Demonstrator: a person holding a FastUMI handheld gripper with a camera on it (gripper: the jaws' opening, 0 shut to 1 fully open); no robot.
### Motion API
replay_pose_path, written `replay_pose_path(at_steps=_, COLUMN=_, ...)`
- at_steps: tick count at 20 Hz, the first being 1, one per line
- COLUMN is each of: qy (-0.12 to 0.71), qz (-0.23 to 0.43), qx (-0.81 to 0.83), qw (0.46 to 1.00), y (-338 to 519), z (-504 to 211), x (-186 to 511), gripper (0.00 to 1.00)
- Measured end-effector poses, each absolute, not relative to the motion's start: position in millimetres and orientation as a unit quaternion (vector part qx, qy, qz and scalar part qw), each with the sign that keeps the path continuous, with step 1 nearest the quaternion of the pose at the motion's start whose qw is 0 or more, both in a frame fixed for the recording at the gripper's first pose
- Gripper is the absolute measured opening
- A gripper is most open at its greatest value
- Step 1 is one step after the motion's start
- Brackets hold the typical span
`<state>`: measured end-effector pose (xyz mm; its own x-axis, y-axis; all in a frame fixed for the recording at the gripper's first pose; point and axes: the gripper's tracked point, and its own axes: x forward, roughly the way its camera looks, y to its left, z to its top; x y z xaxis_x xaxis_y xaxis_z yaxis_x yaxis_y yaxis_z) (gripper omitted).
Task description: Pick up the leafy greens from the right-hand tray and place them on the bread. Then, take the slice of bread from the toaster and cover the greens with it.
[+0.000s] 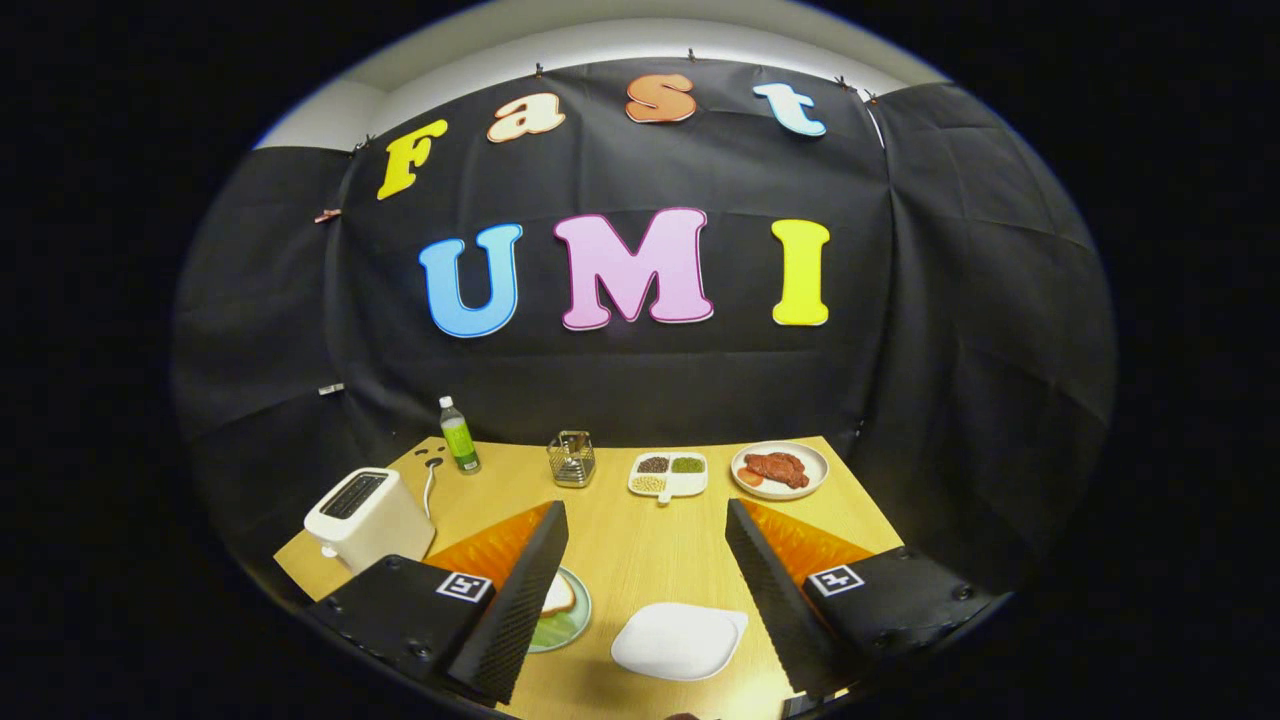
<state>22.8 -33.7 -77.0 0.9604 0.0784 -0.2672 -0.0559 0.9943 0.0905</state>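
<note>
My gripper [645, 510] hangs above the wooden table [640, 550], open wide with nothing between its fingers. Beside the left finger lies a round plate [583, 612], partly hidden by that finger. On it I see a bread slice [556, 595] with leafy greens [556, 630] showing at its near side; I cannot tell which lies on top. A white tray [680, 642] sits low between the fingers and looks bare. The white toaster [368, 515] stands beyond the left finger, its top slots dark.
Along the table's far edge stand a green-labelled bottle [459, 436], a metal holder [571, 459], a divided white dish [668, 475] of beans and a plate with red meat [779, 469]. The toaster's cord [430, 480] runs back to the booth wall.
</note>
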Motion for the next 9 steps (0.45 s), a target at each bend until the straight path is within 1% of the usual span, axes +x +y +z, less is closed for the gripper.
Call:
replay_pose_path(at_steps=3, qy=0.143, qz=0.023, qx=0.036, qw=0.989, y=-28.3, z=-79.3, x=20.2, gripper=0.99)
replay_pose_path(at_steps=9, qy=0.122, qz=0.014, qx=0.033, qw=0.992, y=-15.7, z=-60.9, x=28.5, gripper=0.98)
